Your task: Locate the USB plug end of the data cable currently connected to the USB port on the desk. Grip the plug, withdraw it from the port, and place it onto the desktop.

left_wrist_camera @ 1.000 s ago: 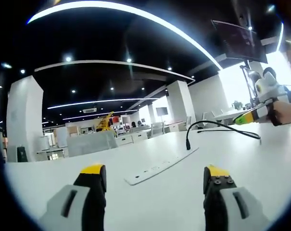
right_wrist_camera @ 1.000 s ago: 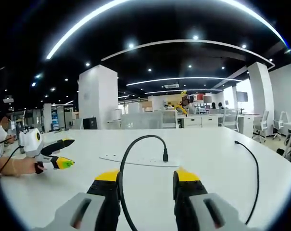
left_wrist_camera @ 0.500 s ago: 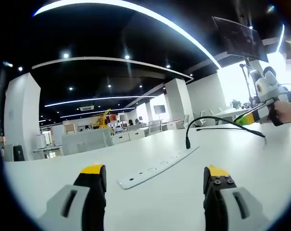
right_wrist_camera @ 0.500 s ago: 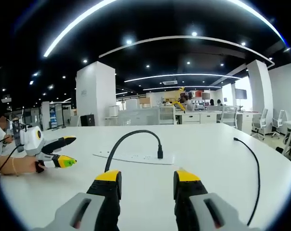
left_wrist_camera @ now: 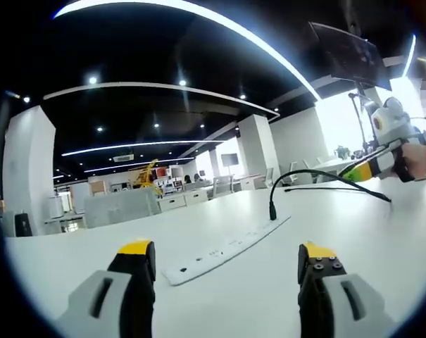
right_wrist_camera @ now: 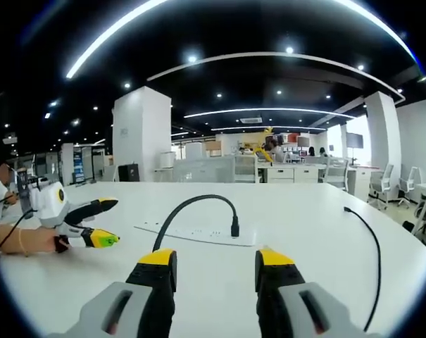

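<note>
A black cable [right_wrist_camera: 191, 204] arcs up over the white desk, and its plug [right_wrist_camera: 235, 228] points down just above the flat white port strip [right_wrist_camera: 198, 232]. Whether the plug touches the strip I cannot tell. The cable's near end passes behind the left finger of my right gripper [right_wrist_camera: 215, 259], whose jaws stand partly apart with nothing between them. In the left gripper view the plug [left_wrist_camera: 272, 211] hangs at the far end of the port strip [left_wrist_camera: 220, 248]. The cable [left_wrist_camera: 318, 176] runs to the right gripper [left_wrist_camera: 373, 163], held in a hand. My left gripper [left_wrist_camera: 226, 251] is wide open over the desk.
The cable's far stretch [right_wrist_camera: 366, 246] lies along the desk on the right. The left gripper [right_wrist_camera: 93, 222], held in a hand [right_wrist_camera: 33, 241], hovers at the desk's left. White pillars, desks and chairs stand beyond the desk's far edge.
The cable has slid out from between my right gripper's jaws to behind its left finger. The plug has sunk closer to the port strip. Both views shifted slightly.
</note>
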